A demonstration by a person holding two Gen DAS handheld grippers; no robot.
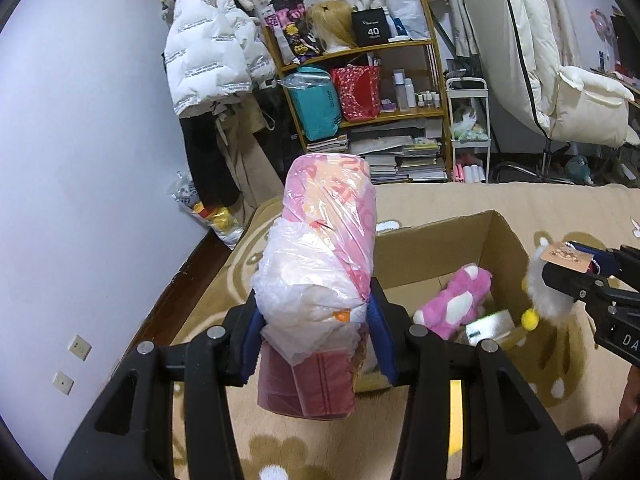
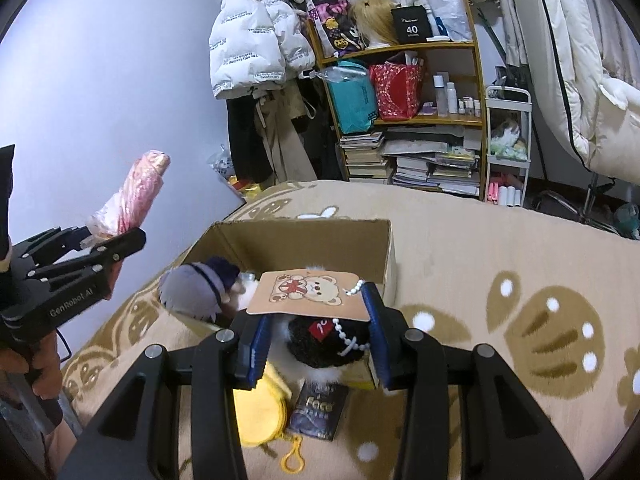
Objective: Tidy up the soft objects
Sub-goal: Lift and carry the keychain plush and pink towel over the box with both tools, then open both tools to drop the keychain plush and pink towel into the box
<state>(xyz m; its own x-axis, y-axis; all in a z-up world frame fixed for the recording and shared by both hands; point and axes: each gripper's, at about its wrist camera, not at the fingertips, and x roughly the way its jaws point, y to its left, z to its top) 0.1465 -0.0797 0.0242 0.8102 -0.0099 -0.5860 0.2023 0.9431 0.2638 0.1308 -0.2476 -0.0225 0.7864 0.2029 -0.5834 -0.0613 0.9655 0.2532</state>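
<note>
Left wrist view: left gripper (image 1: pixel 316 338) clamps a plastic-wrapped pink fabric roll (image 1: pixel 324 256) near its lower end, above the cardboard box (image 1: pixel 500 236). Judged light, soft; film slippery.

Right wrist view: right gripper (image 2: pixel 320 348) pinches a black-and-white plush toy (image 2: pixel 326 342); only here the yellow pouch (image 2: pixel 260 412) shows.

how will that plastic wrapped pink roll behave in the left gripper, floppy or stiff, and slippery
The pink roll probably holds its shape: it stands up past the left gripper without drooping. The glossy, crinkled plastic wrap looks slick, so it may slide between the pads. Held near its lower end with most of its length above, it seems top-heavy and apt to tilt, though likely light for its size.
</note>
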